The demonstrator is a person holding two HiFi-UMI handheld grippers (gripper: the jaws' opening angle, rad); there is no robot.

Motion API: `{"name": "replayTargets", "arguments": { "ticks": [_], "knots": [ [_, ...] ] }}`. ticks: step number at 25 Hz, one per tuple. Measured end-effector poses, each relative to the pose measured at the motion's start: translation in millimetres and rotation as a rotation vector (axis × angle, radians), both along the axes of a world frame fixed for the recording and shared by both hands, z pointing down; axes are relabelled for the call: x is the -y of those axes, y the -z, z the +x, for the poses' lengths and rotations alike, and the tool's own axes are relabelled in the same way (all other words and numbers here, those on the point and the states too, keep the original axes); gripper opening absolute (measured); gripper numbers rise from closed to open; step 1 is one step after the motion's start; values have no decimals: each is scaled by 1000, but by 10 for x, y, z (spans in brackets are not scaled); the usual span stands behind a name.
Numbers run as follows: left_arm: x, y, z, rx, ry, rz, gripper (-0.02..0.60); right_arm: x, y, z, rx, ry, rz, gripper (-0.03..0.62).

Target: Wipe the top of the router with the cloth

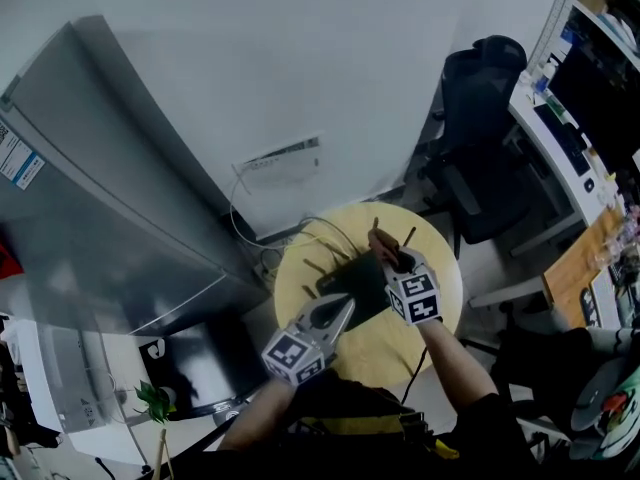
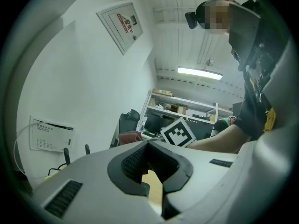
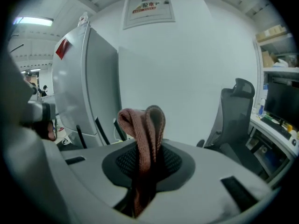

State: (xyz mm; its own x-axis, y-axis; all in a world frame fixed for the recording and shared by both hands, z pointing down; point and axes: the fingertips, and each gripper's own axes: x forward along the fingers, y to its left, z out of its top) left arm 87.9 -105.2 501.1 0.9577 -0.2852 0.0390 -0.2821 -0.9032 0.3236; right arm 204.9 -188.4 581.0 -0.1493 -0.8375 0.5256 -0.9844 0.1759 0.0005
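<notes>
1. Router (image 1: 352, 284): a dark, flat unit with thin upright antennas (image 1: 410, 236). It lay at the middle of a round yellow surface (image 1: 445, 268).
2. Right hand-held gripper (image 1: 393, 260): positioned over the far edge of the router. In the right gripper view, the right hand-held gripper (image 3: 148, 149) had its jaws clamped on a folded reddish-brown cloth (image 3: 141, 123), and a loop of the fabric stood up past the tips.
3. Cloth (image 1: 381, 241): held above the far edge of the router. Contact with the router's top could not be confirmed.
4. Left hand-held gripper (image 1: 344, 310): positioned at the near left corner of the router. In the left gripper view, the left hand-held gripper (image 2: 148, 144) had its tips drawn together with nothing between them.
5. Surroundings: a black office chair (image 1: 487, 93) stood beyond the router to the right, and a tall grey cabinet (image 1: 95, 173) stood to its left.
</notes>
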Motion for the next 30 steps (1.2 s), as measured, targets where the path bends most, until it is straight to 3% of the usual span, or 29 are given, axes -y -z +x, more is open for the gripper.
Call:
{"name": "replayTargets", "arguments": {
  "ticks": [6, 12, 15, 21, 30],
  "knots": [
    [-117, -100, 54, 37, -57, -12, -9, -153, -816, 280, -18, -103, -240, 64],
    [-72, -128, 106, 46, -60, -37, -8, 25, -1258, 372, 213, -246, -415, 65],
    [-38, -165, 135, 62, -52, -38, -8, 88, -1450, 397, 252, -278, -476, 64],
    [-69, -201, 58, 67, -27, -99, -8, 198, -1681, 405, 201, -262, -544, 64],
    [-100, -235, -40, 70, 15, -93, -8, 393, -1762, 320, 103, -181, -522, 66]
  ]
}}
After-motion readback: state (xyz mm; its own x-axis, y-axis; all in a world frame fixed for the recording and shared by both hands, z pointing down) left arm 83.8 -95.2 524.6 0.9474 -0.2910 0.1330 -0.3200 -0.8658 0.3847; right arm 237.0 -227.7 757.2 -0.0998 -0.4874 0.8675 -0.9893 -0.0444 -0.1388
